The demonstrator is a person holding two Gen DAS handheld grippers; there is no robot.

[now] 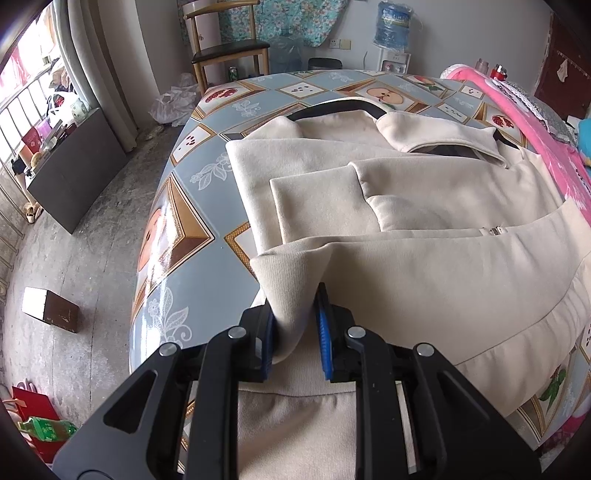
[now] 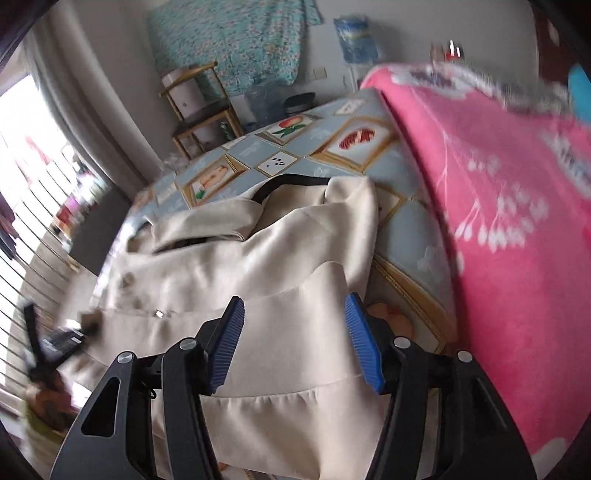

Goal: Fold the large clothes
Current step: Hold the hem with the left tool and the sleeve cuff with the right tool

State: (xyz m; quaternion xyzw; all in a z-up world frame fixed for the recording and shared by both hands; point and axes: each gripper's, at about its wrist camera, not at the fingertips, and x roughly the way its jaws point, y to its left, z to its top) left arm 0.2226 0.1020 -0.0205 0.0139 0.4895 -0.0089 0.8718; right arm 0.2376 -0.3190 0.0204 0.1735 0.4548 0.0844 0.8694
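Coat (image 1: 424,273) hem pinched, left gripper (image 1: 295,325) | right gripper (image 2: 295,343) view blurred, jaws apart

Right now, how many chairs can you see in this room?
1: a wooden chair with a dark seat, standing against the far wall beyond the table, left of the water dispenser. Others may be hidden.

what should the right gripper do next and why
Probably lower and close on the hem of the cream jacket. The right gripper hangs open above it, holding nothing, while the left gripper already pinches a bunched fold at its hem corner, so a matching grip would let both lift evenly.
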